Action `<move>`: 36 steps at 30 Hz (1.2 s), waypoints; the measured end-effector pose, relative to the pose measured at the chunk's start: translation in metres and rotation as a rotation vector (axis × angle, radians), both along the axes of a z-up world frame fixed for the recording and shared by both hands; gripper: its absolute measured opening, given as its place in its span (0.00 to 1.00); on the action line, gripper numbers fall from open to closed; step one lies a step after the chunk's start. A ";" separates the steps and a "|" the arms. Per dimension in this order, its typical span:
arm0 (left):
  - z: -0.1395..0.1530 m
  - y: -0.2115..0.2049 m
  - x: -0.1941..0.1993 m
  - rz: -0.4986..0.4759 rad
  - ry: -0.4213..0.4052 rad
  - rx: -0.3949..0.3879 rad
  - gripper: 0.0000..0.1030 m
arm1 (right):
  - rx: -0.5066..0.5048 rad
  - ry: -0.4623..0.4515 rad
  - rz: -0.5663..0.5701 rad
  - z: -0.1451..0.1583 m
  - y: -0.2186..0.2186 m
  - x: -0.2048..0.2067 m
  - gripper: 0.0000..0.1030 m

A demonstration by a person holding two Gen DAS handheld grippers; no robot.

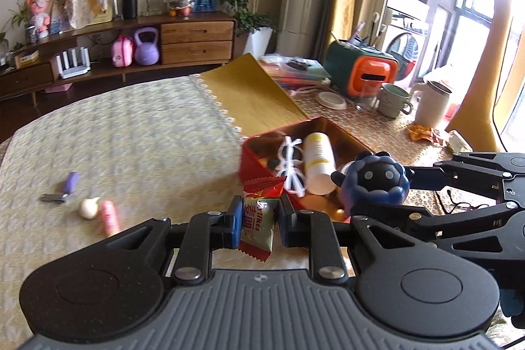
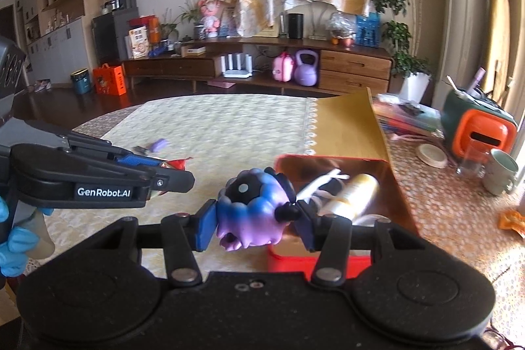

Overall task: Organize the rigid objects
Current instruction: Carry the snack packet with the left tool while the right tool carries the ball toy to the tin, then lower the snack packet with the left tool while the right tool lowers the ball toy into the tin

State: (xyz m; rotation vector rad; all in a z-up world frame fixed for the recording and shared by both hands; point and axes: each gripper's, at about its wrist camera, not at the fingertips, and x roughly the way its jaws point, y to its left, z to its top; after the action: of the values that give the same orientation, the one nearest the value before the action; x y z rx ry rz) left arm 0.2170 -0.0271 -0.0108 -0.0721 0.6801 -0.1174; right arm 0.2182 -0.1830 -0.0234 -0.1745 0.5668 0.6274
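Note:
My left gripper (image 1: 259, 223) is shut on a green and red candy packet (image 1: 257, 227), held above the cloth just in front of the red tin box (image 1: 252, 163). My right gripper (image 2: 256, 218) is shut on a blue and purple toy figure (image 2: 254, 207), beside the red tin box (image 2: 288, 258). In the left wrist view the toy figure (image 1: 374, 182) hangs at the box's right edge. Inside the box lie white sunglasses (image 1: 292, 166) and a white bottle (image 1: 318, 163). The left gripper (image 2: 170, 179) appears at the left of the right wrist view.
On the cream cloth lie a purple clip (image 1: 65, 186), a garlic bulb (image 1: 89, 207) and a pink tube (image 1: 110, 217). The gold box lid (image 1: 256, 94) stands behind the box. A mug (image 1: 393, 100), white jug (image 1: 433, 104), glass and orange-green case (image 1: 361, 68) crowd the right side.

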 end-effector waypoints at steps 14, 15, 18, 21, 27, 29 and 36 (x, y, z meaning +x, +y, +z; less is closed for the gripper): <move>-0.015 -0.052 0.045 -0.054 0.039 0.022 0.20 | 0.032 0.036 -0.110 -0.020 -0.064 0.031 0.48; -0.016 -0.054 0.048 -0.056 0.040 0.025 0.20 | 0.036 0.039 -0.118 -0.021 -0.068 0.034 0.48; -0.020 -0.063 0.059 -0.067 0.056 0.012 0.20 | 0.040 0.047 -0.138 -0.026 -0.078 0.043 0.48; -0.026 -0.075 0.068 -0.086 0.069 0.022 0.20 | 0.035 0.055 -0.154 -0.029 -0.086 0.053 0.48; -0.046 -0.095 0.088 -0.099 0.117 0.039 0.20 | 0.032 0.074 -0.176 -0.036 -0.091 0.077 0.48; -0.052 -0.100 0.097 -0.094 0.134 0.051 0.20 | 0.026 0.077 -0.177 -0.039 -0.089 0.082 0.48; -0.071 -0.103 0.119 -0.070 0.208 0.042 0.20 | 0.005 0.102 -0.181 -0.051 -0.080 0.103 0.48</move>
State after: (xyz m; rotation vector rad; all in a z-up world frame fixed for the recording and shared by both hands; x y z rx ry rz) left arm 0.3359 -0.1300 -0.0813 -0.0198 0.8931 -0.1647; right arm 0.3212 -0.2628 -0.0748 -0.0853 0.6716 0.4634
